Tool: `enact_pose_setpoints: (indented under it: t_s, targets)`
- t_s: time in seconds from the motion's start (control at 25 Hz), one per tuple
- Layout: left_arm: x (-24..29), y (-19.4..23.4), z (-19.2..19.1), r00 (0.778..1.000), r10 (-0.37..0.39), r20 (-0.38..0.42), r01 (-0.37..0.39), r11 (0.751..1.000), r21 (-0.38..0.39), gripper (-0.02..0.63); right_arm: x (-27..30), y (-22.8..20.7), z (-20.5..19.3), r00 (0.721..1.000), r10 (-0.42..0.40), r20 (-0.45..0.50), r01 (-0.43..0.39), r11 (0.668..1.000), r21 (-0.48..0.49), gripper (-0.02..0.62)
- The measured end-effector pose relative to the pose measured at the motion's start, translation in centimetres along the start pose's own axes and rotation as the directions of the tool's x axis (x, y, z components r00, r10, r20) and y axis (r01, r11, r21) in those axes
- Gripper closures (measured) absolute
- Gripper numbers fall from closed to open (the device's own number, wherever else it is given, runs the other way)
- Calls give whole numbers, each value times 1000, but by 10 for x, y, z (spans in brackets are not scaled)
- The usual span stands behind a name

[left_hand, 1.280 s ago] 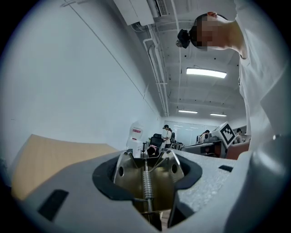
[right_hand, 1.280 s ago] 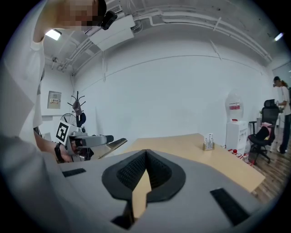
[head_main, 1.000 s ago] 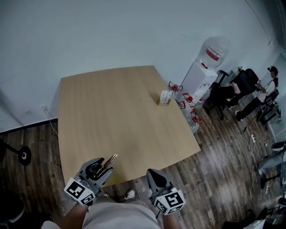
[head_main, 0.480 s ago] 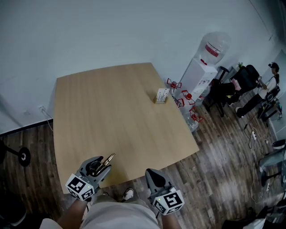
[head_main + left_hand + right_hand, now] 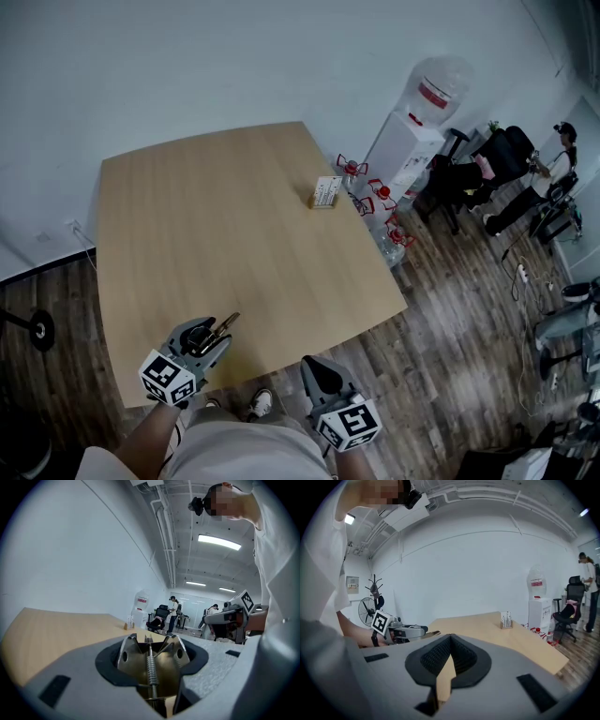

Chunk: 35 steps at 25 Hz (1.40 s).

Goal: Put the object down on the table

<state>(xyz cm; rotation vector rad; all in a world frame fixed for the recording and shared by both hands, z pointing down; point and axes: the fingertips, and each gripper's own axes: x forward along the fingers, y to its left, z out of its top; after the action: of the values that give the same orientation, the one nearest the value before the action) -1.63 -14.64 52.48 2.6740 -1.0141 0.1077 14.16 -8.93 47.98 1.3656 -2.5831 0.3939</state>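
The left gripper [image 5: 208, 337] grips a metal spring tool [image 5: 225, 325] over the table's [image 5: 234, 225] near edge. The right gripper [image 5: 319, 373] is closed, empty. The water cooler's [image 5: 405, 155] red label [image 5: 431, 95] is illegible.

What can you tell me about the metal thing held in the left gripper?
It is a shiny, steel-looking metal tool with two flat arms, each pierced by a round hole, and a coil spring between them. The left gripper has its jaws closed on it; its slim tip pokes out ahead, over the wooden table near the front edge. Whether it touches the table is unclear.
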Motion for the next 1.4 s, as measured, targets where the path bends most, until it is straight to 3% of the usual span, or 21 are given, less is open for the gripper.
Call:
enact_pose_setpoints:
  t_s: [0.2, 0.96, 1.4]
  targets:
    - [25, 18, -12, 1000, 8, -12, -8, 999, -36, 400, -4, -7, 3, 1000, -17, -8, 17, 1000, -9, 597]
    - [82, 52, -90, 987, 5, -158, -14, 998, -61, 400, -17, -21, -13, 996, -57, -67, 55, 998, -24, 597]
    - [95, 54, -112, 982, -4, -186, -10, 997, -76, 400, -13, -25, -19, 995, -26, -95, 22, 999, -41, 597]
